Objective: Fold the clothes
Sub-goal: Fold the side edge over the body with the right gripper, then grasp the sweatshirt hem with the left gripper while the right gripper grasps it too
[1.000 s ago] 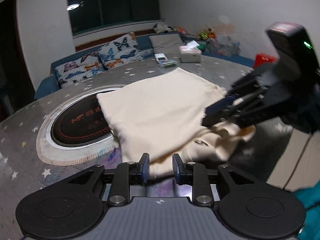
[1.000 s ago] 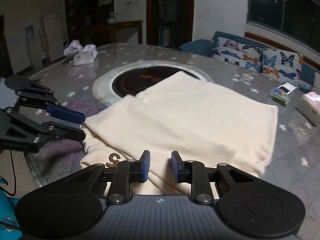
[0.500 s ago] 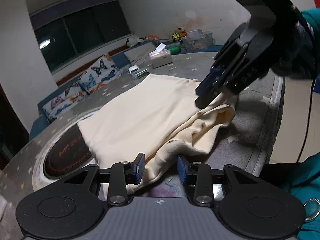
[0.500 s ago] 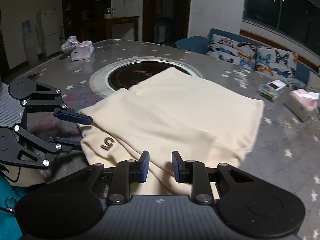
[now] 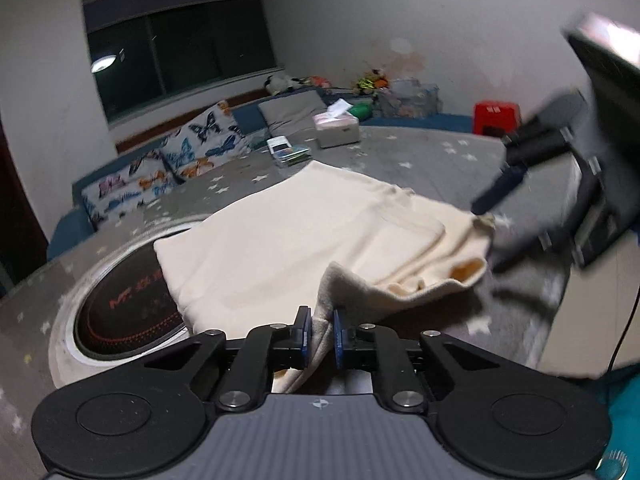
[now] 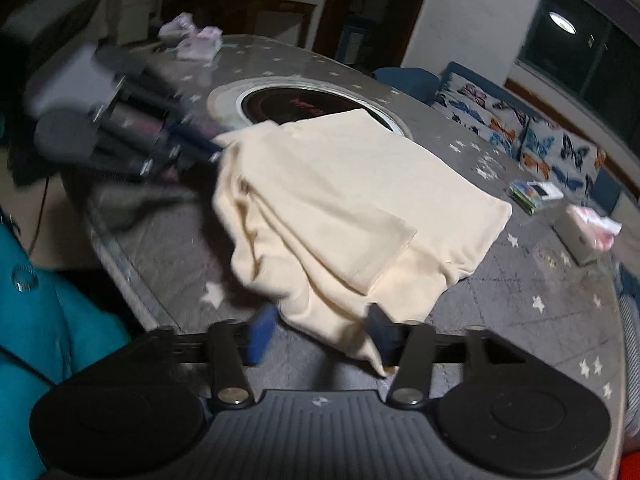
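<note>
garment (image 5: 304, 236): cream, partly folded, lying on the table (image 5: 420, 160); far part flat and overlapping the dark round inset (image 5: 128, 312), near edge bunched and lifted.
left gripper (image 5: 319, 336): jaws closing, pads pinching a raised fold of the garment's near edge; cloth runs up between the blue pads and hangs below them.
right gripper (image 6: 320, 334): jaws opening, pads spread; a garment corner sits between them, touching the right pad, clear of the left one. Not gripped.
right gripper, seen from left cam (image 5: 504, 188): blurred, blue fingertip just at the garment's right corner; contact cannot be told.
left gripper, seen from right cam (image 6: 192, 142): blurred, tips at the garment's far-left edge.
garment layers: folded flap on top, hem with an orange lining patch showing at the right end.
table extras: tissue box (image 5: 337, 130) and a small card stack (image 5: 290, 152) past the garment, well apart from it.
background: butterfly cushions (image 5: 160, 168) on a blue bench.
person: teal sleeve (image 6: 44, 328) at lower left of right cam.
</note>
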The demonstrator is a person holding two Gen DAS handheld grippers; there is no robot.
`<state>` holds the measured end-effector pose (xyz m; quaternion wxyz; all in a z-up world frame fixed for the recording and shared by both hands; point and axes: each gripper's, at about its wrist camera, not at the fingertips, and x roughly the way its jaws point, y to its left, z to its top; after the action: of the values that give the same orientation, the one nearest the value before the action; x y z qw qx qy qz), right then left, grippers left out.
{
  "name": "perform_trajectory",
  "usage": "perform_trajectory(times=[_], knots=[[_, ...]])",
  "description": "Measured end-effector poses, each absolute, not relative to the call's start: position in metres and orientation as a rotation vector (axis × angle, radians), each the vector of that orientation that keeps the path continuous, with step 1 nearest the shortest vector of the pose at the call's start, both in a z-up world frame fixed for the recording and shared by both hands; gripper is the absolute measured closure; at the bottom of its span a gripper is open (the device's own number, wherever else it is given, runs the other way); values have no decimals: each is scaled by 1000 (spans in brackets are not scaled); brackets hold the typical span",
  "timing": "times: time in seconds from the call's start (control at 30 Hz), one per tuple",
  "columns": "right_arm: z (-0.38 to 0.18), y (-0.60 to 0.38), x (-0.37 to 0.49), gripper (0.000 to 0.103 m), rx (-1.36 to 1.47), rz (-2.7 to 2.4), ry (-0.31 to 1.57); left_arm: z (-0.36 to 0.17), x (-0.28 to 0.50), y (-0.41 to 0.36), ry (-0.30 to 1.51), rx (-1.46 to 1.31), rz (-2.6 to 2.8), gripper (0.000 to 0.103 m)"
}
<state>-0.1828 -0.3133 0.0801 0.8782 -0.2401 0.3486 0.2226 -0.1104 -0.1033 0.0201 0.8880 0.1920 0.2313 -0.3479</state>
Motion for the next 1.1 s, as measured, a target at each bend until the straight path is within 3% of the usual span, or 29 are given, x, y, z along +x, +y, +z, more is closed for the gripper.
perform_trajectory(times=[0.23,0.37,0.6,0.67,0.83,0.9,0.97,1.1], knots=[[67,-301,-176,48,-570,462,648,23,-90,-104,536,323,-711,91],[65,-300,-163,57,-549,479,635,23,-89,-102,548,317,-712,90],[74,-306,-145,86,-449,502,664,24,-108,-92,508,388,-708,80],[76,-309,-143,88,-412,503,677,21,-115,-89,487,433,-704,72],[81,-312,-141,90,-365,490,670,10,-120,-86,464,524,-688,71],[81,-312,-141,91,-349,481,666,5,-119,-86,456,557,-684,72],[81,-313,-141,92,-334,473,663,0,-117,-85,458,572,-681,84],[82,-314,-145,93,-305,456,649,3,-117,-82,460,546,-690,95]])
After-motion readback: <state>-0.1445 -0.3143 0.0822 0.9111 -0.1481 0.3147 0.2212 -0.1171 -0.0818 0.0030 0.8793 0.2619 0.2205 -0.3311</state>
